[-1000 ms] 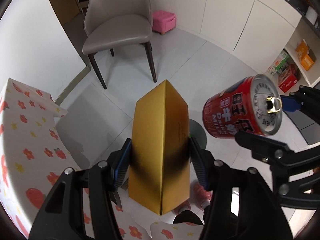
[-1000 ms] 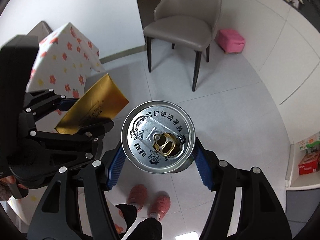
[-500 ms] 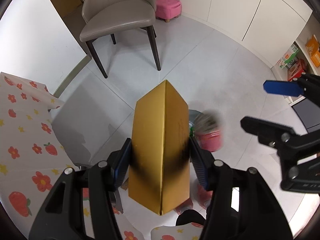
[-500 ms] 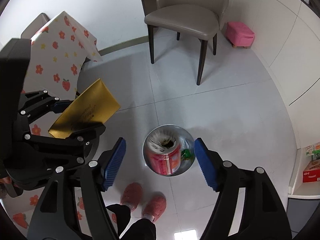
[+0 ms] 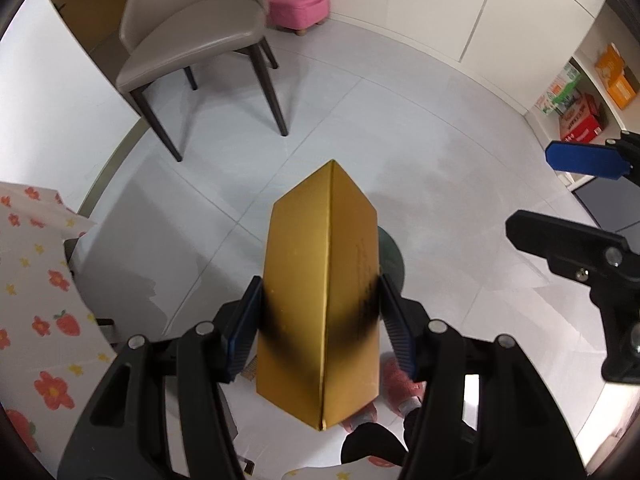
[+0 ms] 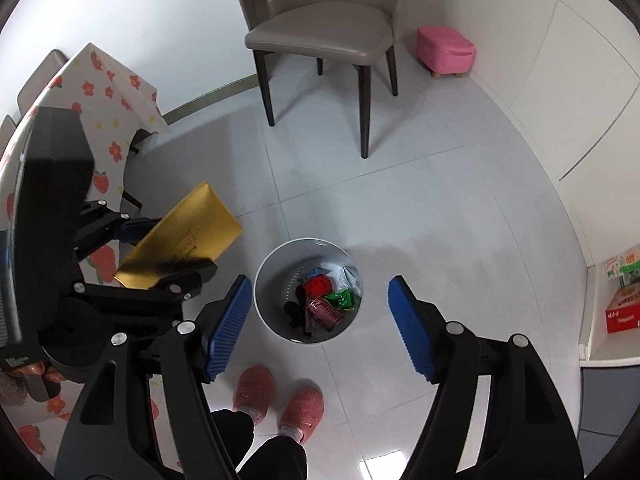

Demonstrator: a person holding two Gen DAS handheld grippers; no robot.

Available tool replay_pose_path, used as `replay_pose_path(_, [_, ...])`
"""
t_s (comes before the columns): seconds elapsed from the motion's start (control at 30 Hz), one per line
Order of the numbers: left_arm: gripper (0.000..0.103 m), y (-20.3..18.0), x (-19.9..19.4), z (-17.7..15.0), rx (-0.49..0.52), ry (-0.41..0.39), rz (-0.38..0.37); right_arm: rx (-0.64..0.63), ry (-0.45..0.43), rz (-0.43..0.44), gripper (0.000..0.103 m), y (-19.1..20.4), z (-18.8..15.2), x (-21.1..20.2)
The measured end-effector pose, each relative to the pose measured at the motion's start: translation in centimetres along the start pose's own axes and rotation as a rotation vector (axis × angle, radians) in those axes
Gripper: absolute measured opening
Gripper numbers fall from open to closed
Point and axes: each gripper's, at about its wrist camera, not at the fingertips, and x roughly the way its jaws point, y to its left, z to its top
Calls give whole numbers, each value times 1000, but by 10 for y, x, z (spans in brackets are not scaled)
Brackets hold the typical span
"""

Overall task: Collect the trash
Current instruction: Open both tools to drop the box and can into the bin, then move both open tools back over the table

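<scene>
Left tool (image 5: 320,320): pinching the gold box (image 5: 320,320) between its blue pads, lower centre of the left wrist view.
Right tool (image 6: 320,320): spread wide, nothing between the pads (image 6: 228,326), lower centre of the right wrist view.
Slippers (image 6: 280,396): pink, on the floor at bottom centre, just below the bin.
Trash bin (image 6: 266,280): round, white, on the floor between the right tool's pads; red, green and dark litter lies inside.
Tabletop (image 6: 108,100): flowered cloth, at left.
Chair (image 6: 320,36): grey, top centre, well apart from the bin.
Stool (image 6: 444,50): pink, upper right.
</scene>
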Motion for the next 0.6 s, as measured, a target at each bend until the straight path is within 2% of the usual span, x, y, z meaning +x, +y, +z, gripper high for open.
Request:
replay_pose_path(0.13, [71,-8,5,2,3,-1,-11,16,-8,-14,68,-2,-5,-1])
replay_pose_path(0.4, [72,-16,-8,5,25,-12,1,32,-18,-30,68,-3,-11,-17])
replay_pose_path(0.6, [72,-7,-45,4,3,-33,16,15,-41,-18,68,7,-5,-43])
